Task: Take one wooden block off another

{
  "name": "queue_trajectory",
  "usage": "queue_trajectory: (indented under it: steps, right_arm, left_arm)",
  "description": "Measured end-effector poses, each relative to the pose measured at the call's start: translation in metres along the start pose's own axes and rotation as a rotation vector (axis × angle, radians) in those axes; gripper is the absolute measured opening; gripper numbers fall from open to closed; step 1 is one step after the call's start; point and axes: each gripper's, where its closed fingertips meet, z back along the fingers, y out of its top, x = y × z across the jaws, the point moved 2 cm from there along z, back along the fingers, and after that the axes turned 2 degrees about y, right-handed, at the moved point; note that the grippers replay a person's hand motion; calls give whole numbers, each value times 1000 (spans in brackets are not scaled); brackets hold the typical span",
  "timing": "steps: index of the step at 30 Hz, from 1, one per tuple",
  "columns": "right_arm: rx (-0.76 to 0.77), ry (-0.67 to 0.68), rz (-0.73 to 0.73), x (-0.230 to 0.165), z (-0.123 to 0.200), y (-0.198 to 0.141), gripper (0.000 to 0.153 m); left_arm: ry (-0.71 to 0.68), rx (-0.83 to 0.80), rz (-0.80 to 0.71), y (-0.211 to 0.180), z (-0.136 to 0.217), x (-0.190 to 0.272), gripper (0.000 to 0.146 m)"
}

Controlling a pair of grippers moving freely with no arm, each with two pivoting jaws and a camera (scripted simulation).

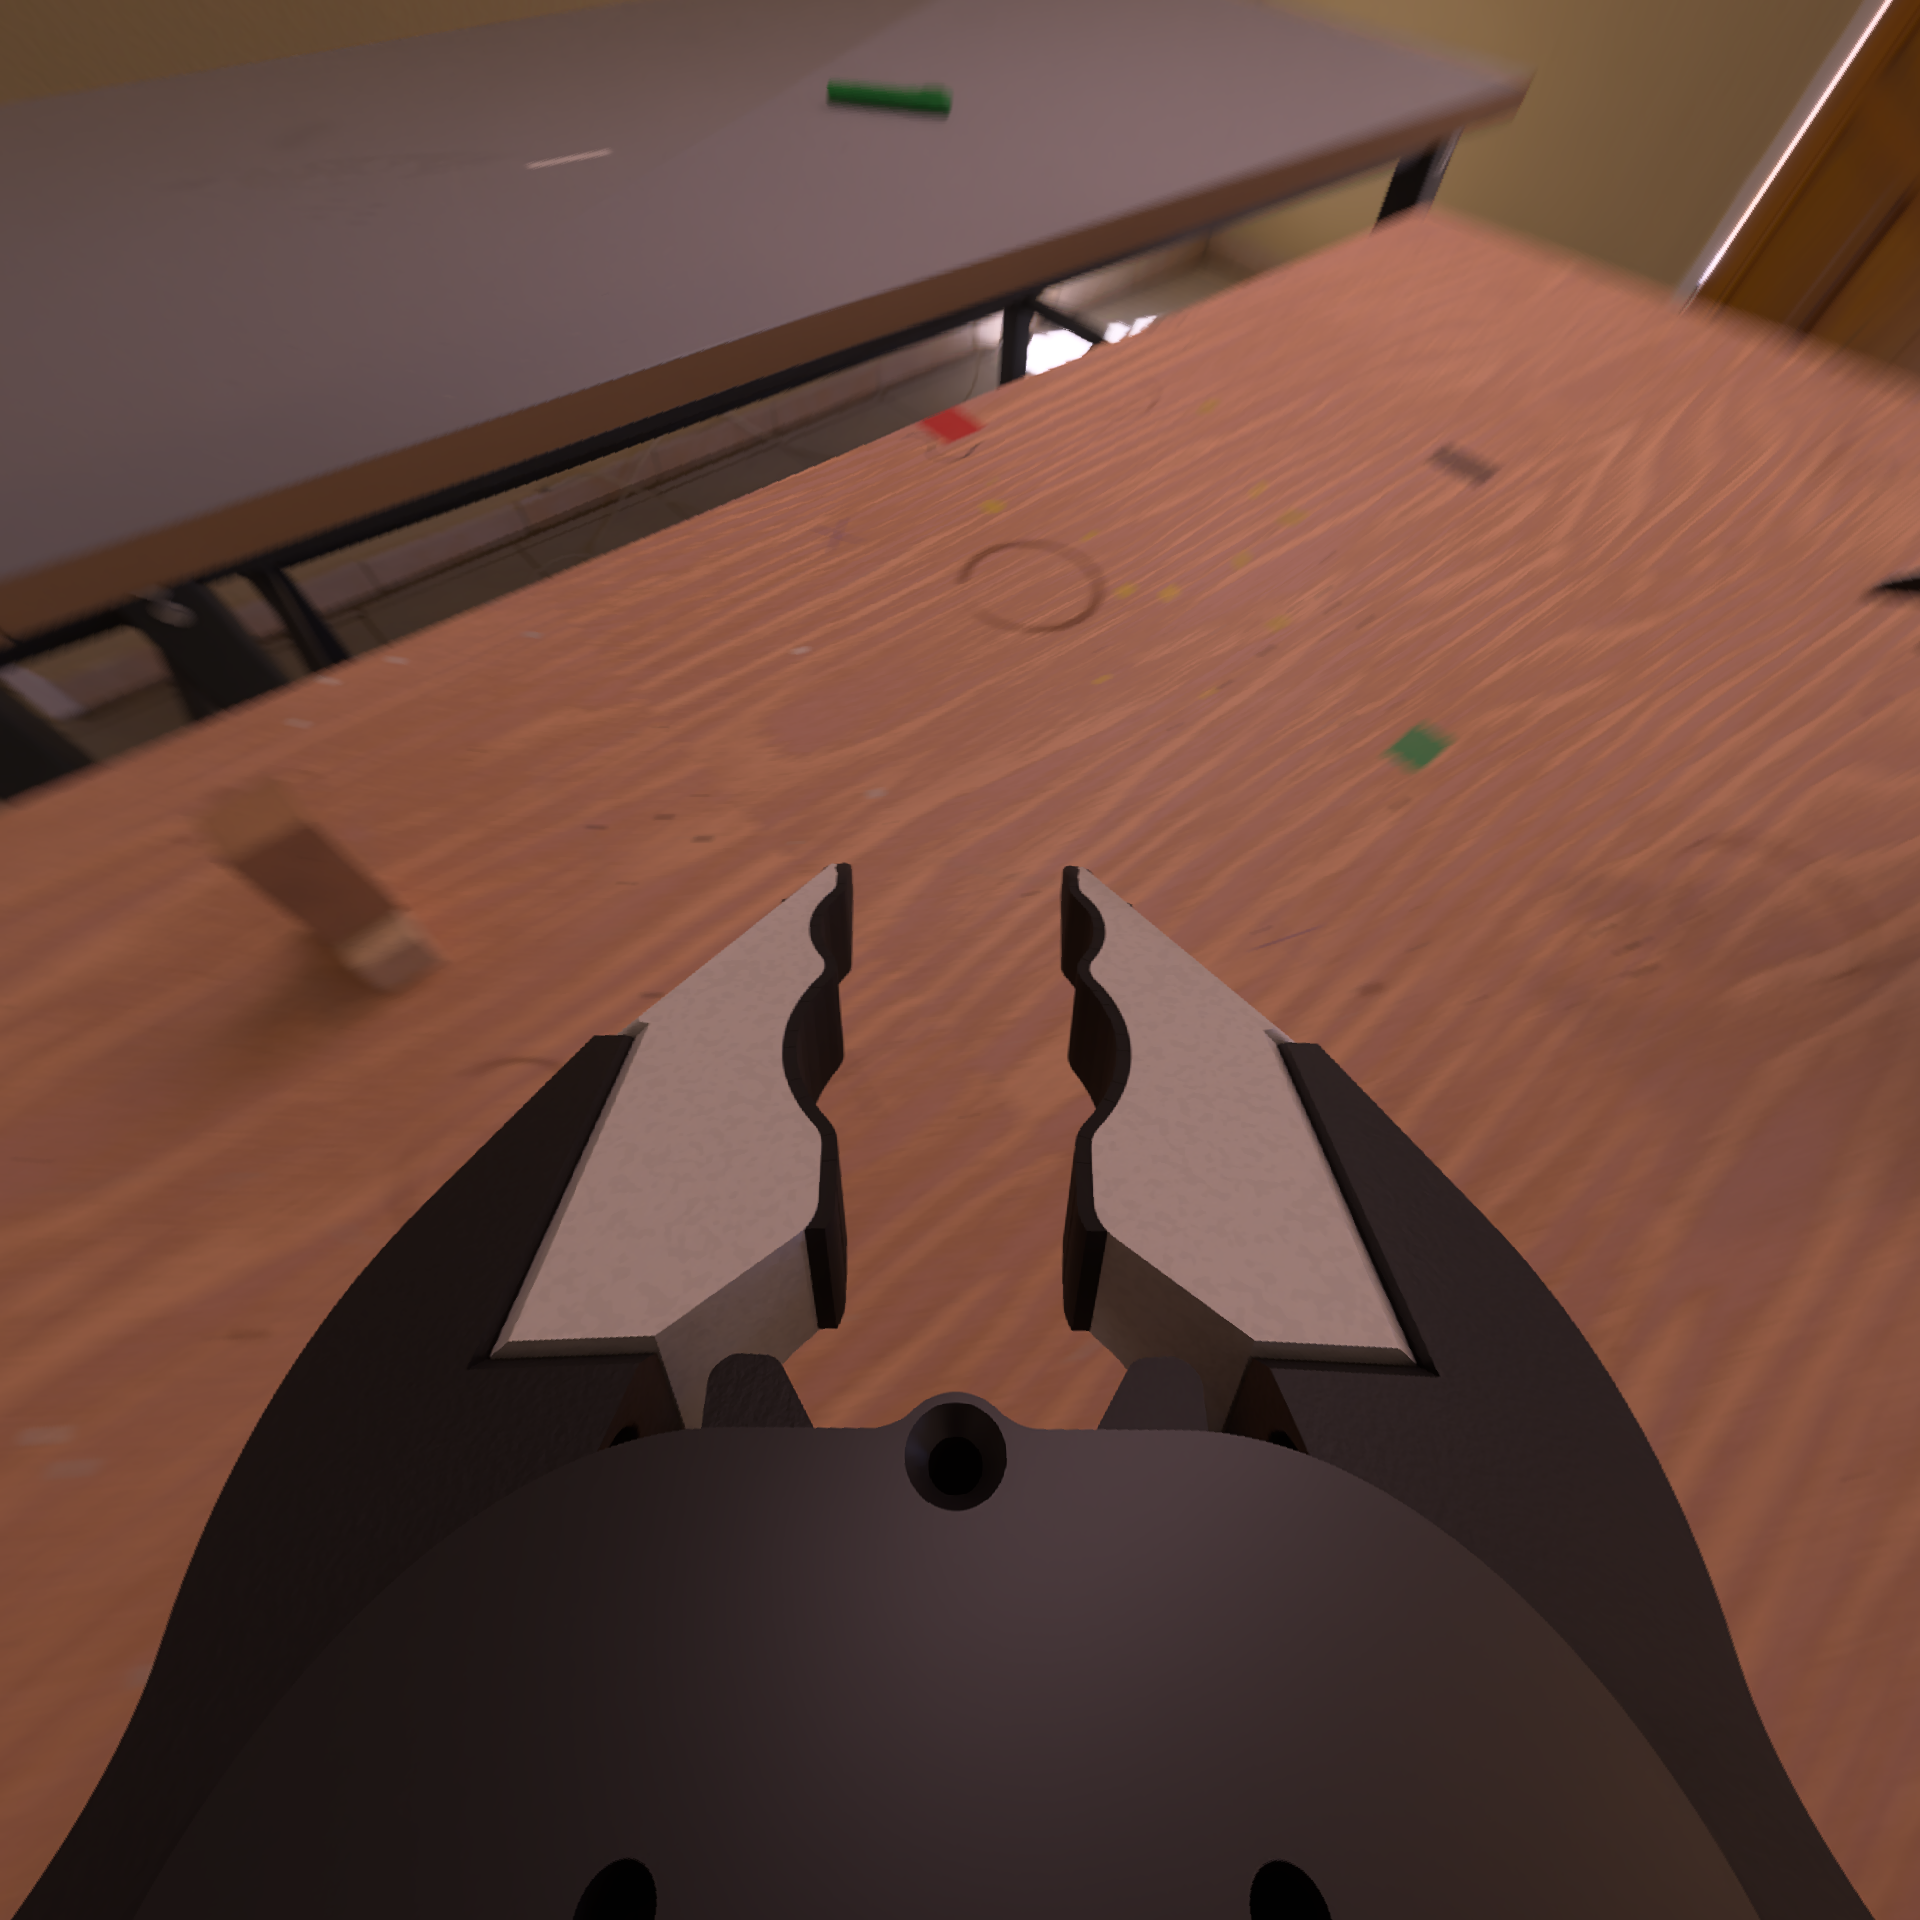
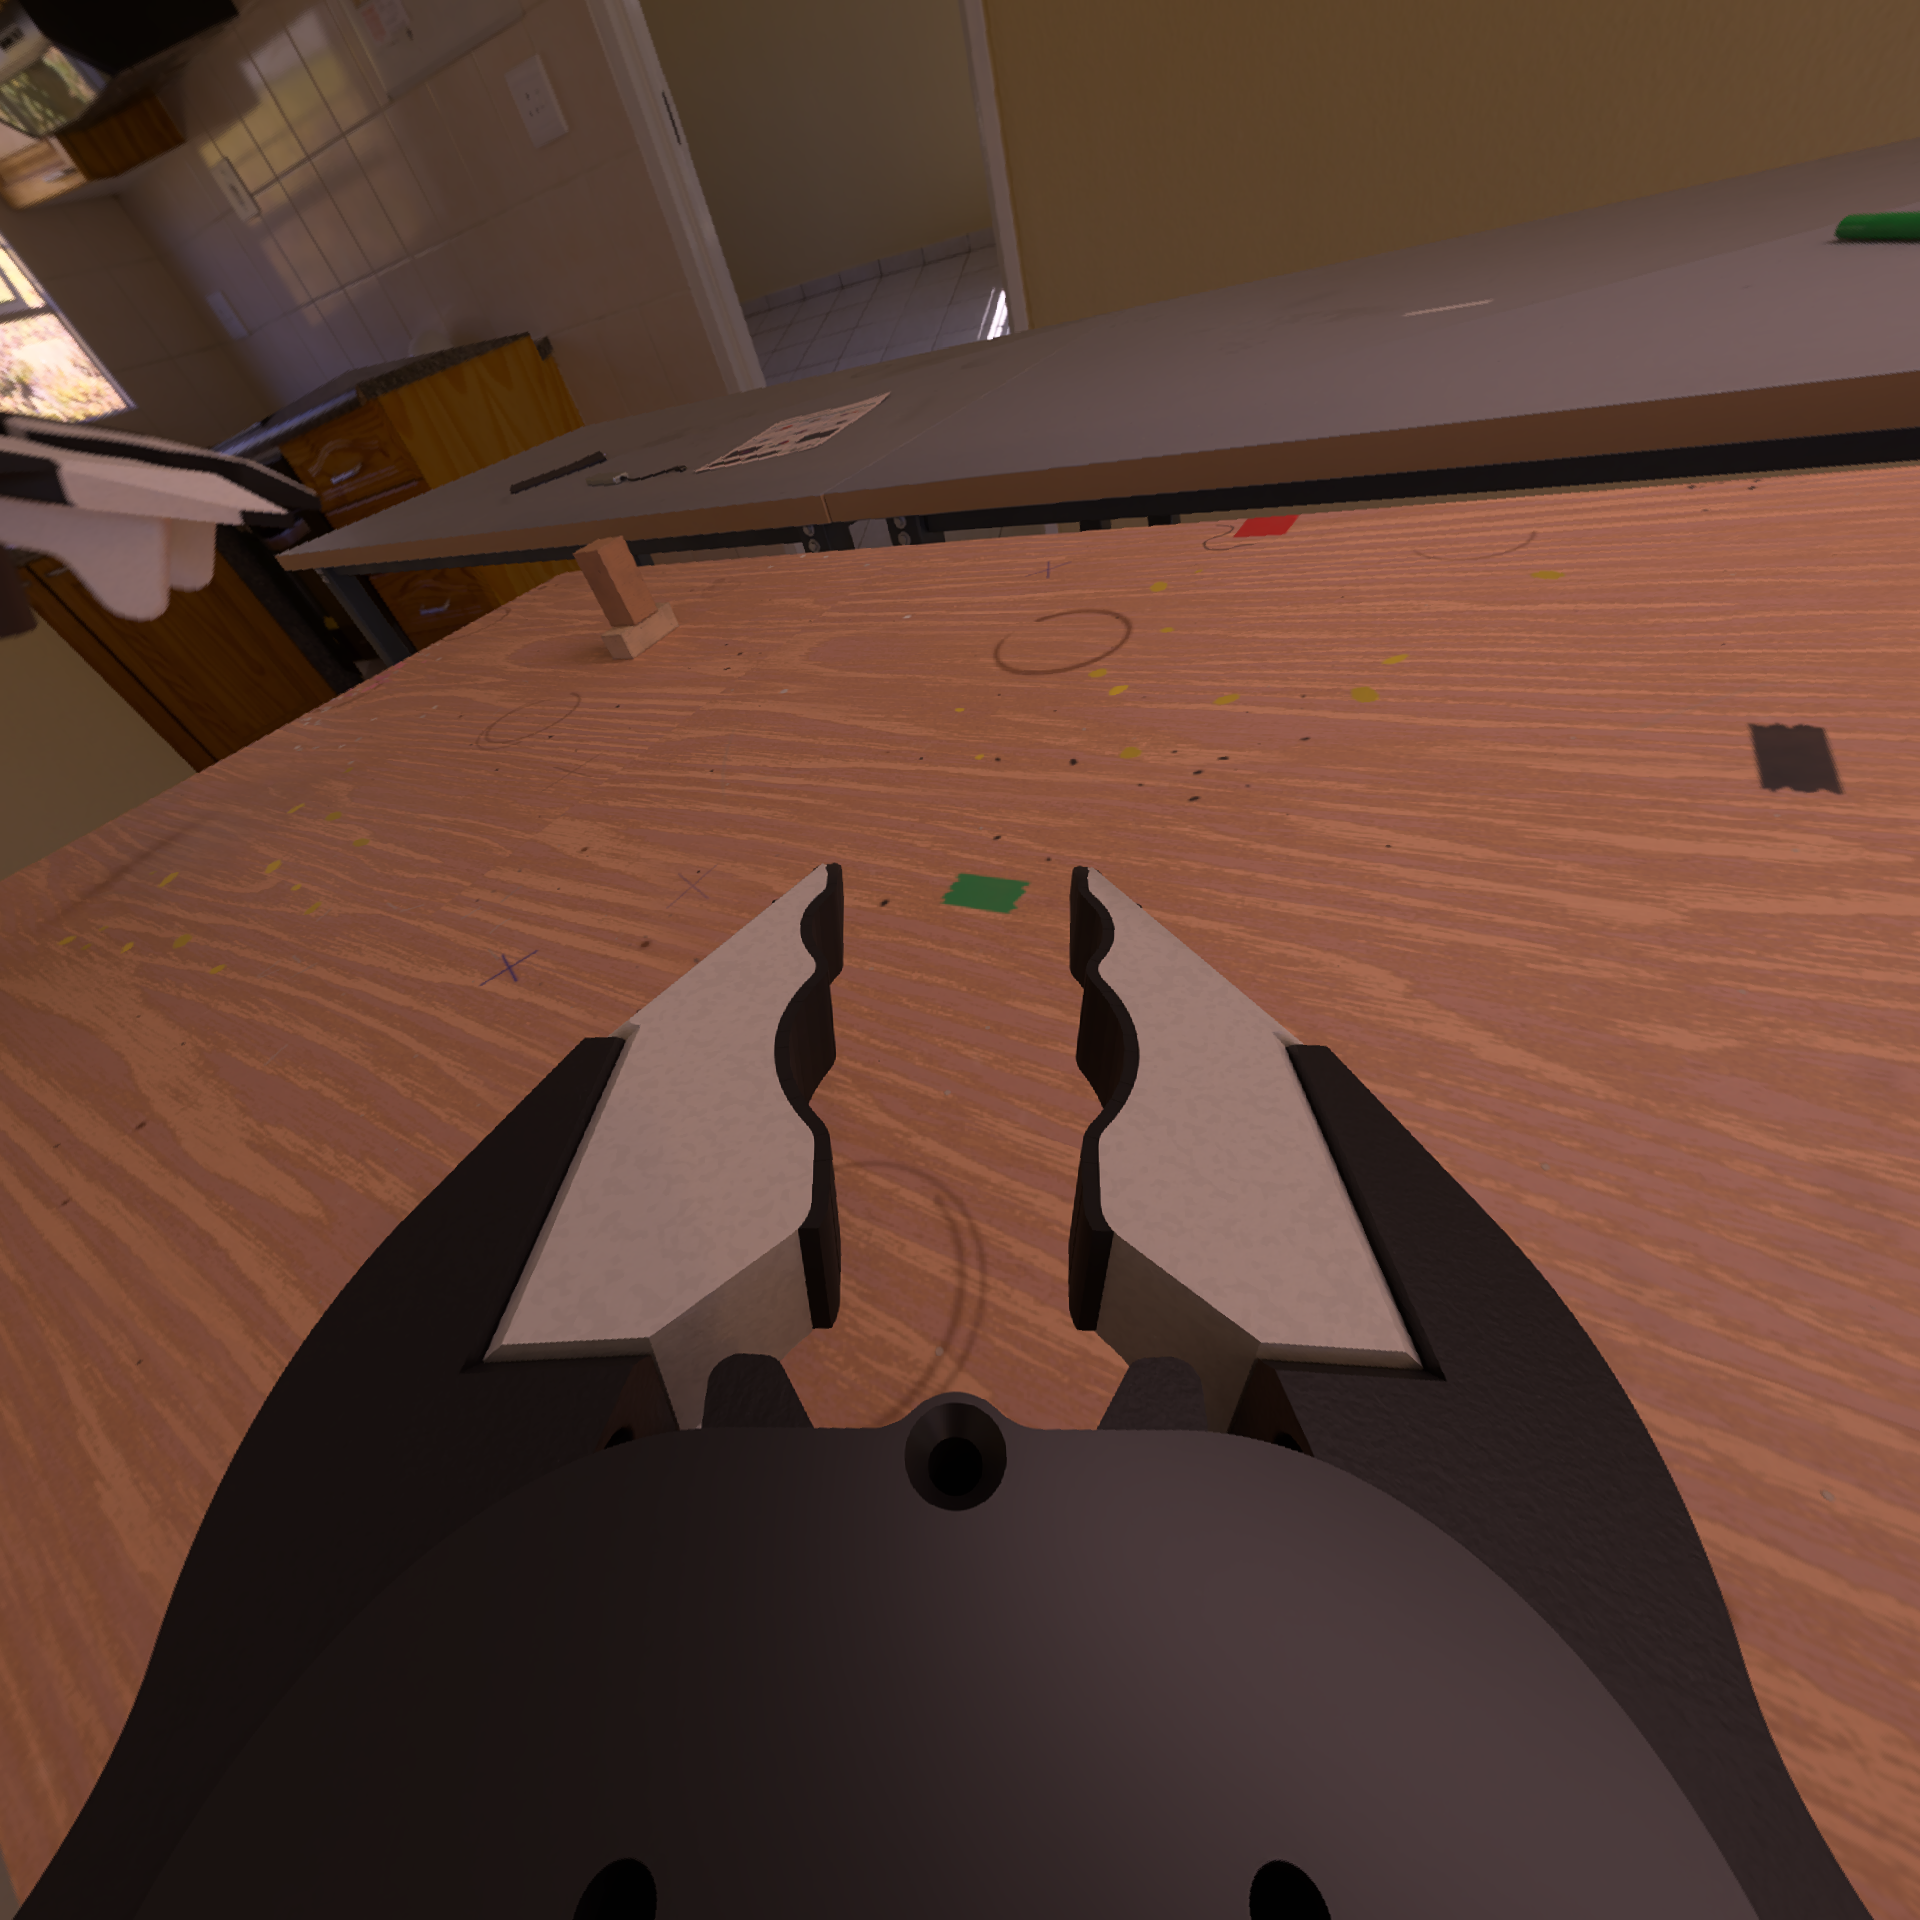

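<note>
A tall brown wooden block point(image 1: 296, 854) stands on a small pale wooden block point(image 1: 390, 954) on the wooden table point(image 1: 1247, 935); both look blurred in the left wrist view, left of my fingers. My left gripper point(image 1: 956, 883) is open and empty, above the table, to the right of the blocks. In the right wrist view the tall block point(image 2: 611, 580) and the pale block point(image 2: 644, 632) stand far off near the table's far left edge. My right gripper point(image 2: 954, 883) is open and empty over the table. The left gripper point(image 2: 156, 509) shows at the left edge, apart from the blocks.
Flat patches of green tape point(image 2: 985, 894), red tape point(image 2: 1265, 526) and black tape point(image 2: 1795, 756) lie on the table, with drawn circles point(image 2: 1060, 640). A grey table point(image 2: 1351, 353) stands behind, with a green marker point(image 1: 888, 99). Cabinets point(image 2: 436, 436) stand at the left.
</note>
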Motion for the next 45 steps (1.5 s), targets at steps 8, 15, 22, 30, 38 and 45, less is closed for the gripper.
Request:
queue_trajectory:
  steps: [8, 15, 22, 30, 38, 45]
  right_arm:
    - [-17, 34, -7, -5, -19, 0, 43]
    - [-40, 82, 12, -17, -29, -2, 44]
    - [-36, 136, -4, -25, -25, -3, 44]
    - [5, 170, -101, -20, -14, 2, 44]
    - [21, 195, -142, -22, -11, 3, 43]
    - [22, 201, -23, -37, -21, 8, 43]
  left_arm:
    - [138, -460, 260, -5, -77, -161, 49]
    - [360, -836, 538, -37, -114, -225, 67]
    - [296, -923, 877, -59, -139, -223, 59]
    - [313, -852, 906, -65, -146, -233, 33]
    - [210, -482, 550, 14, -114, -213, 30]
    - [70, 13, 54, 149, -47, -130, 30]
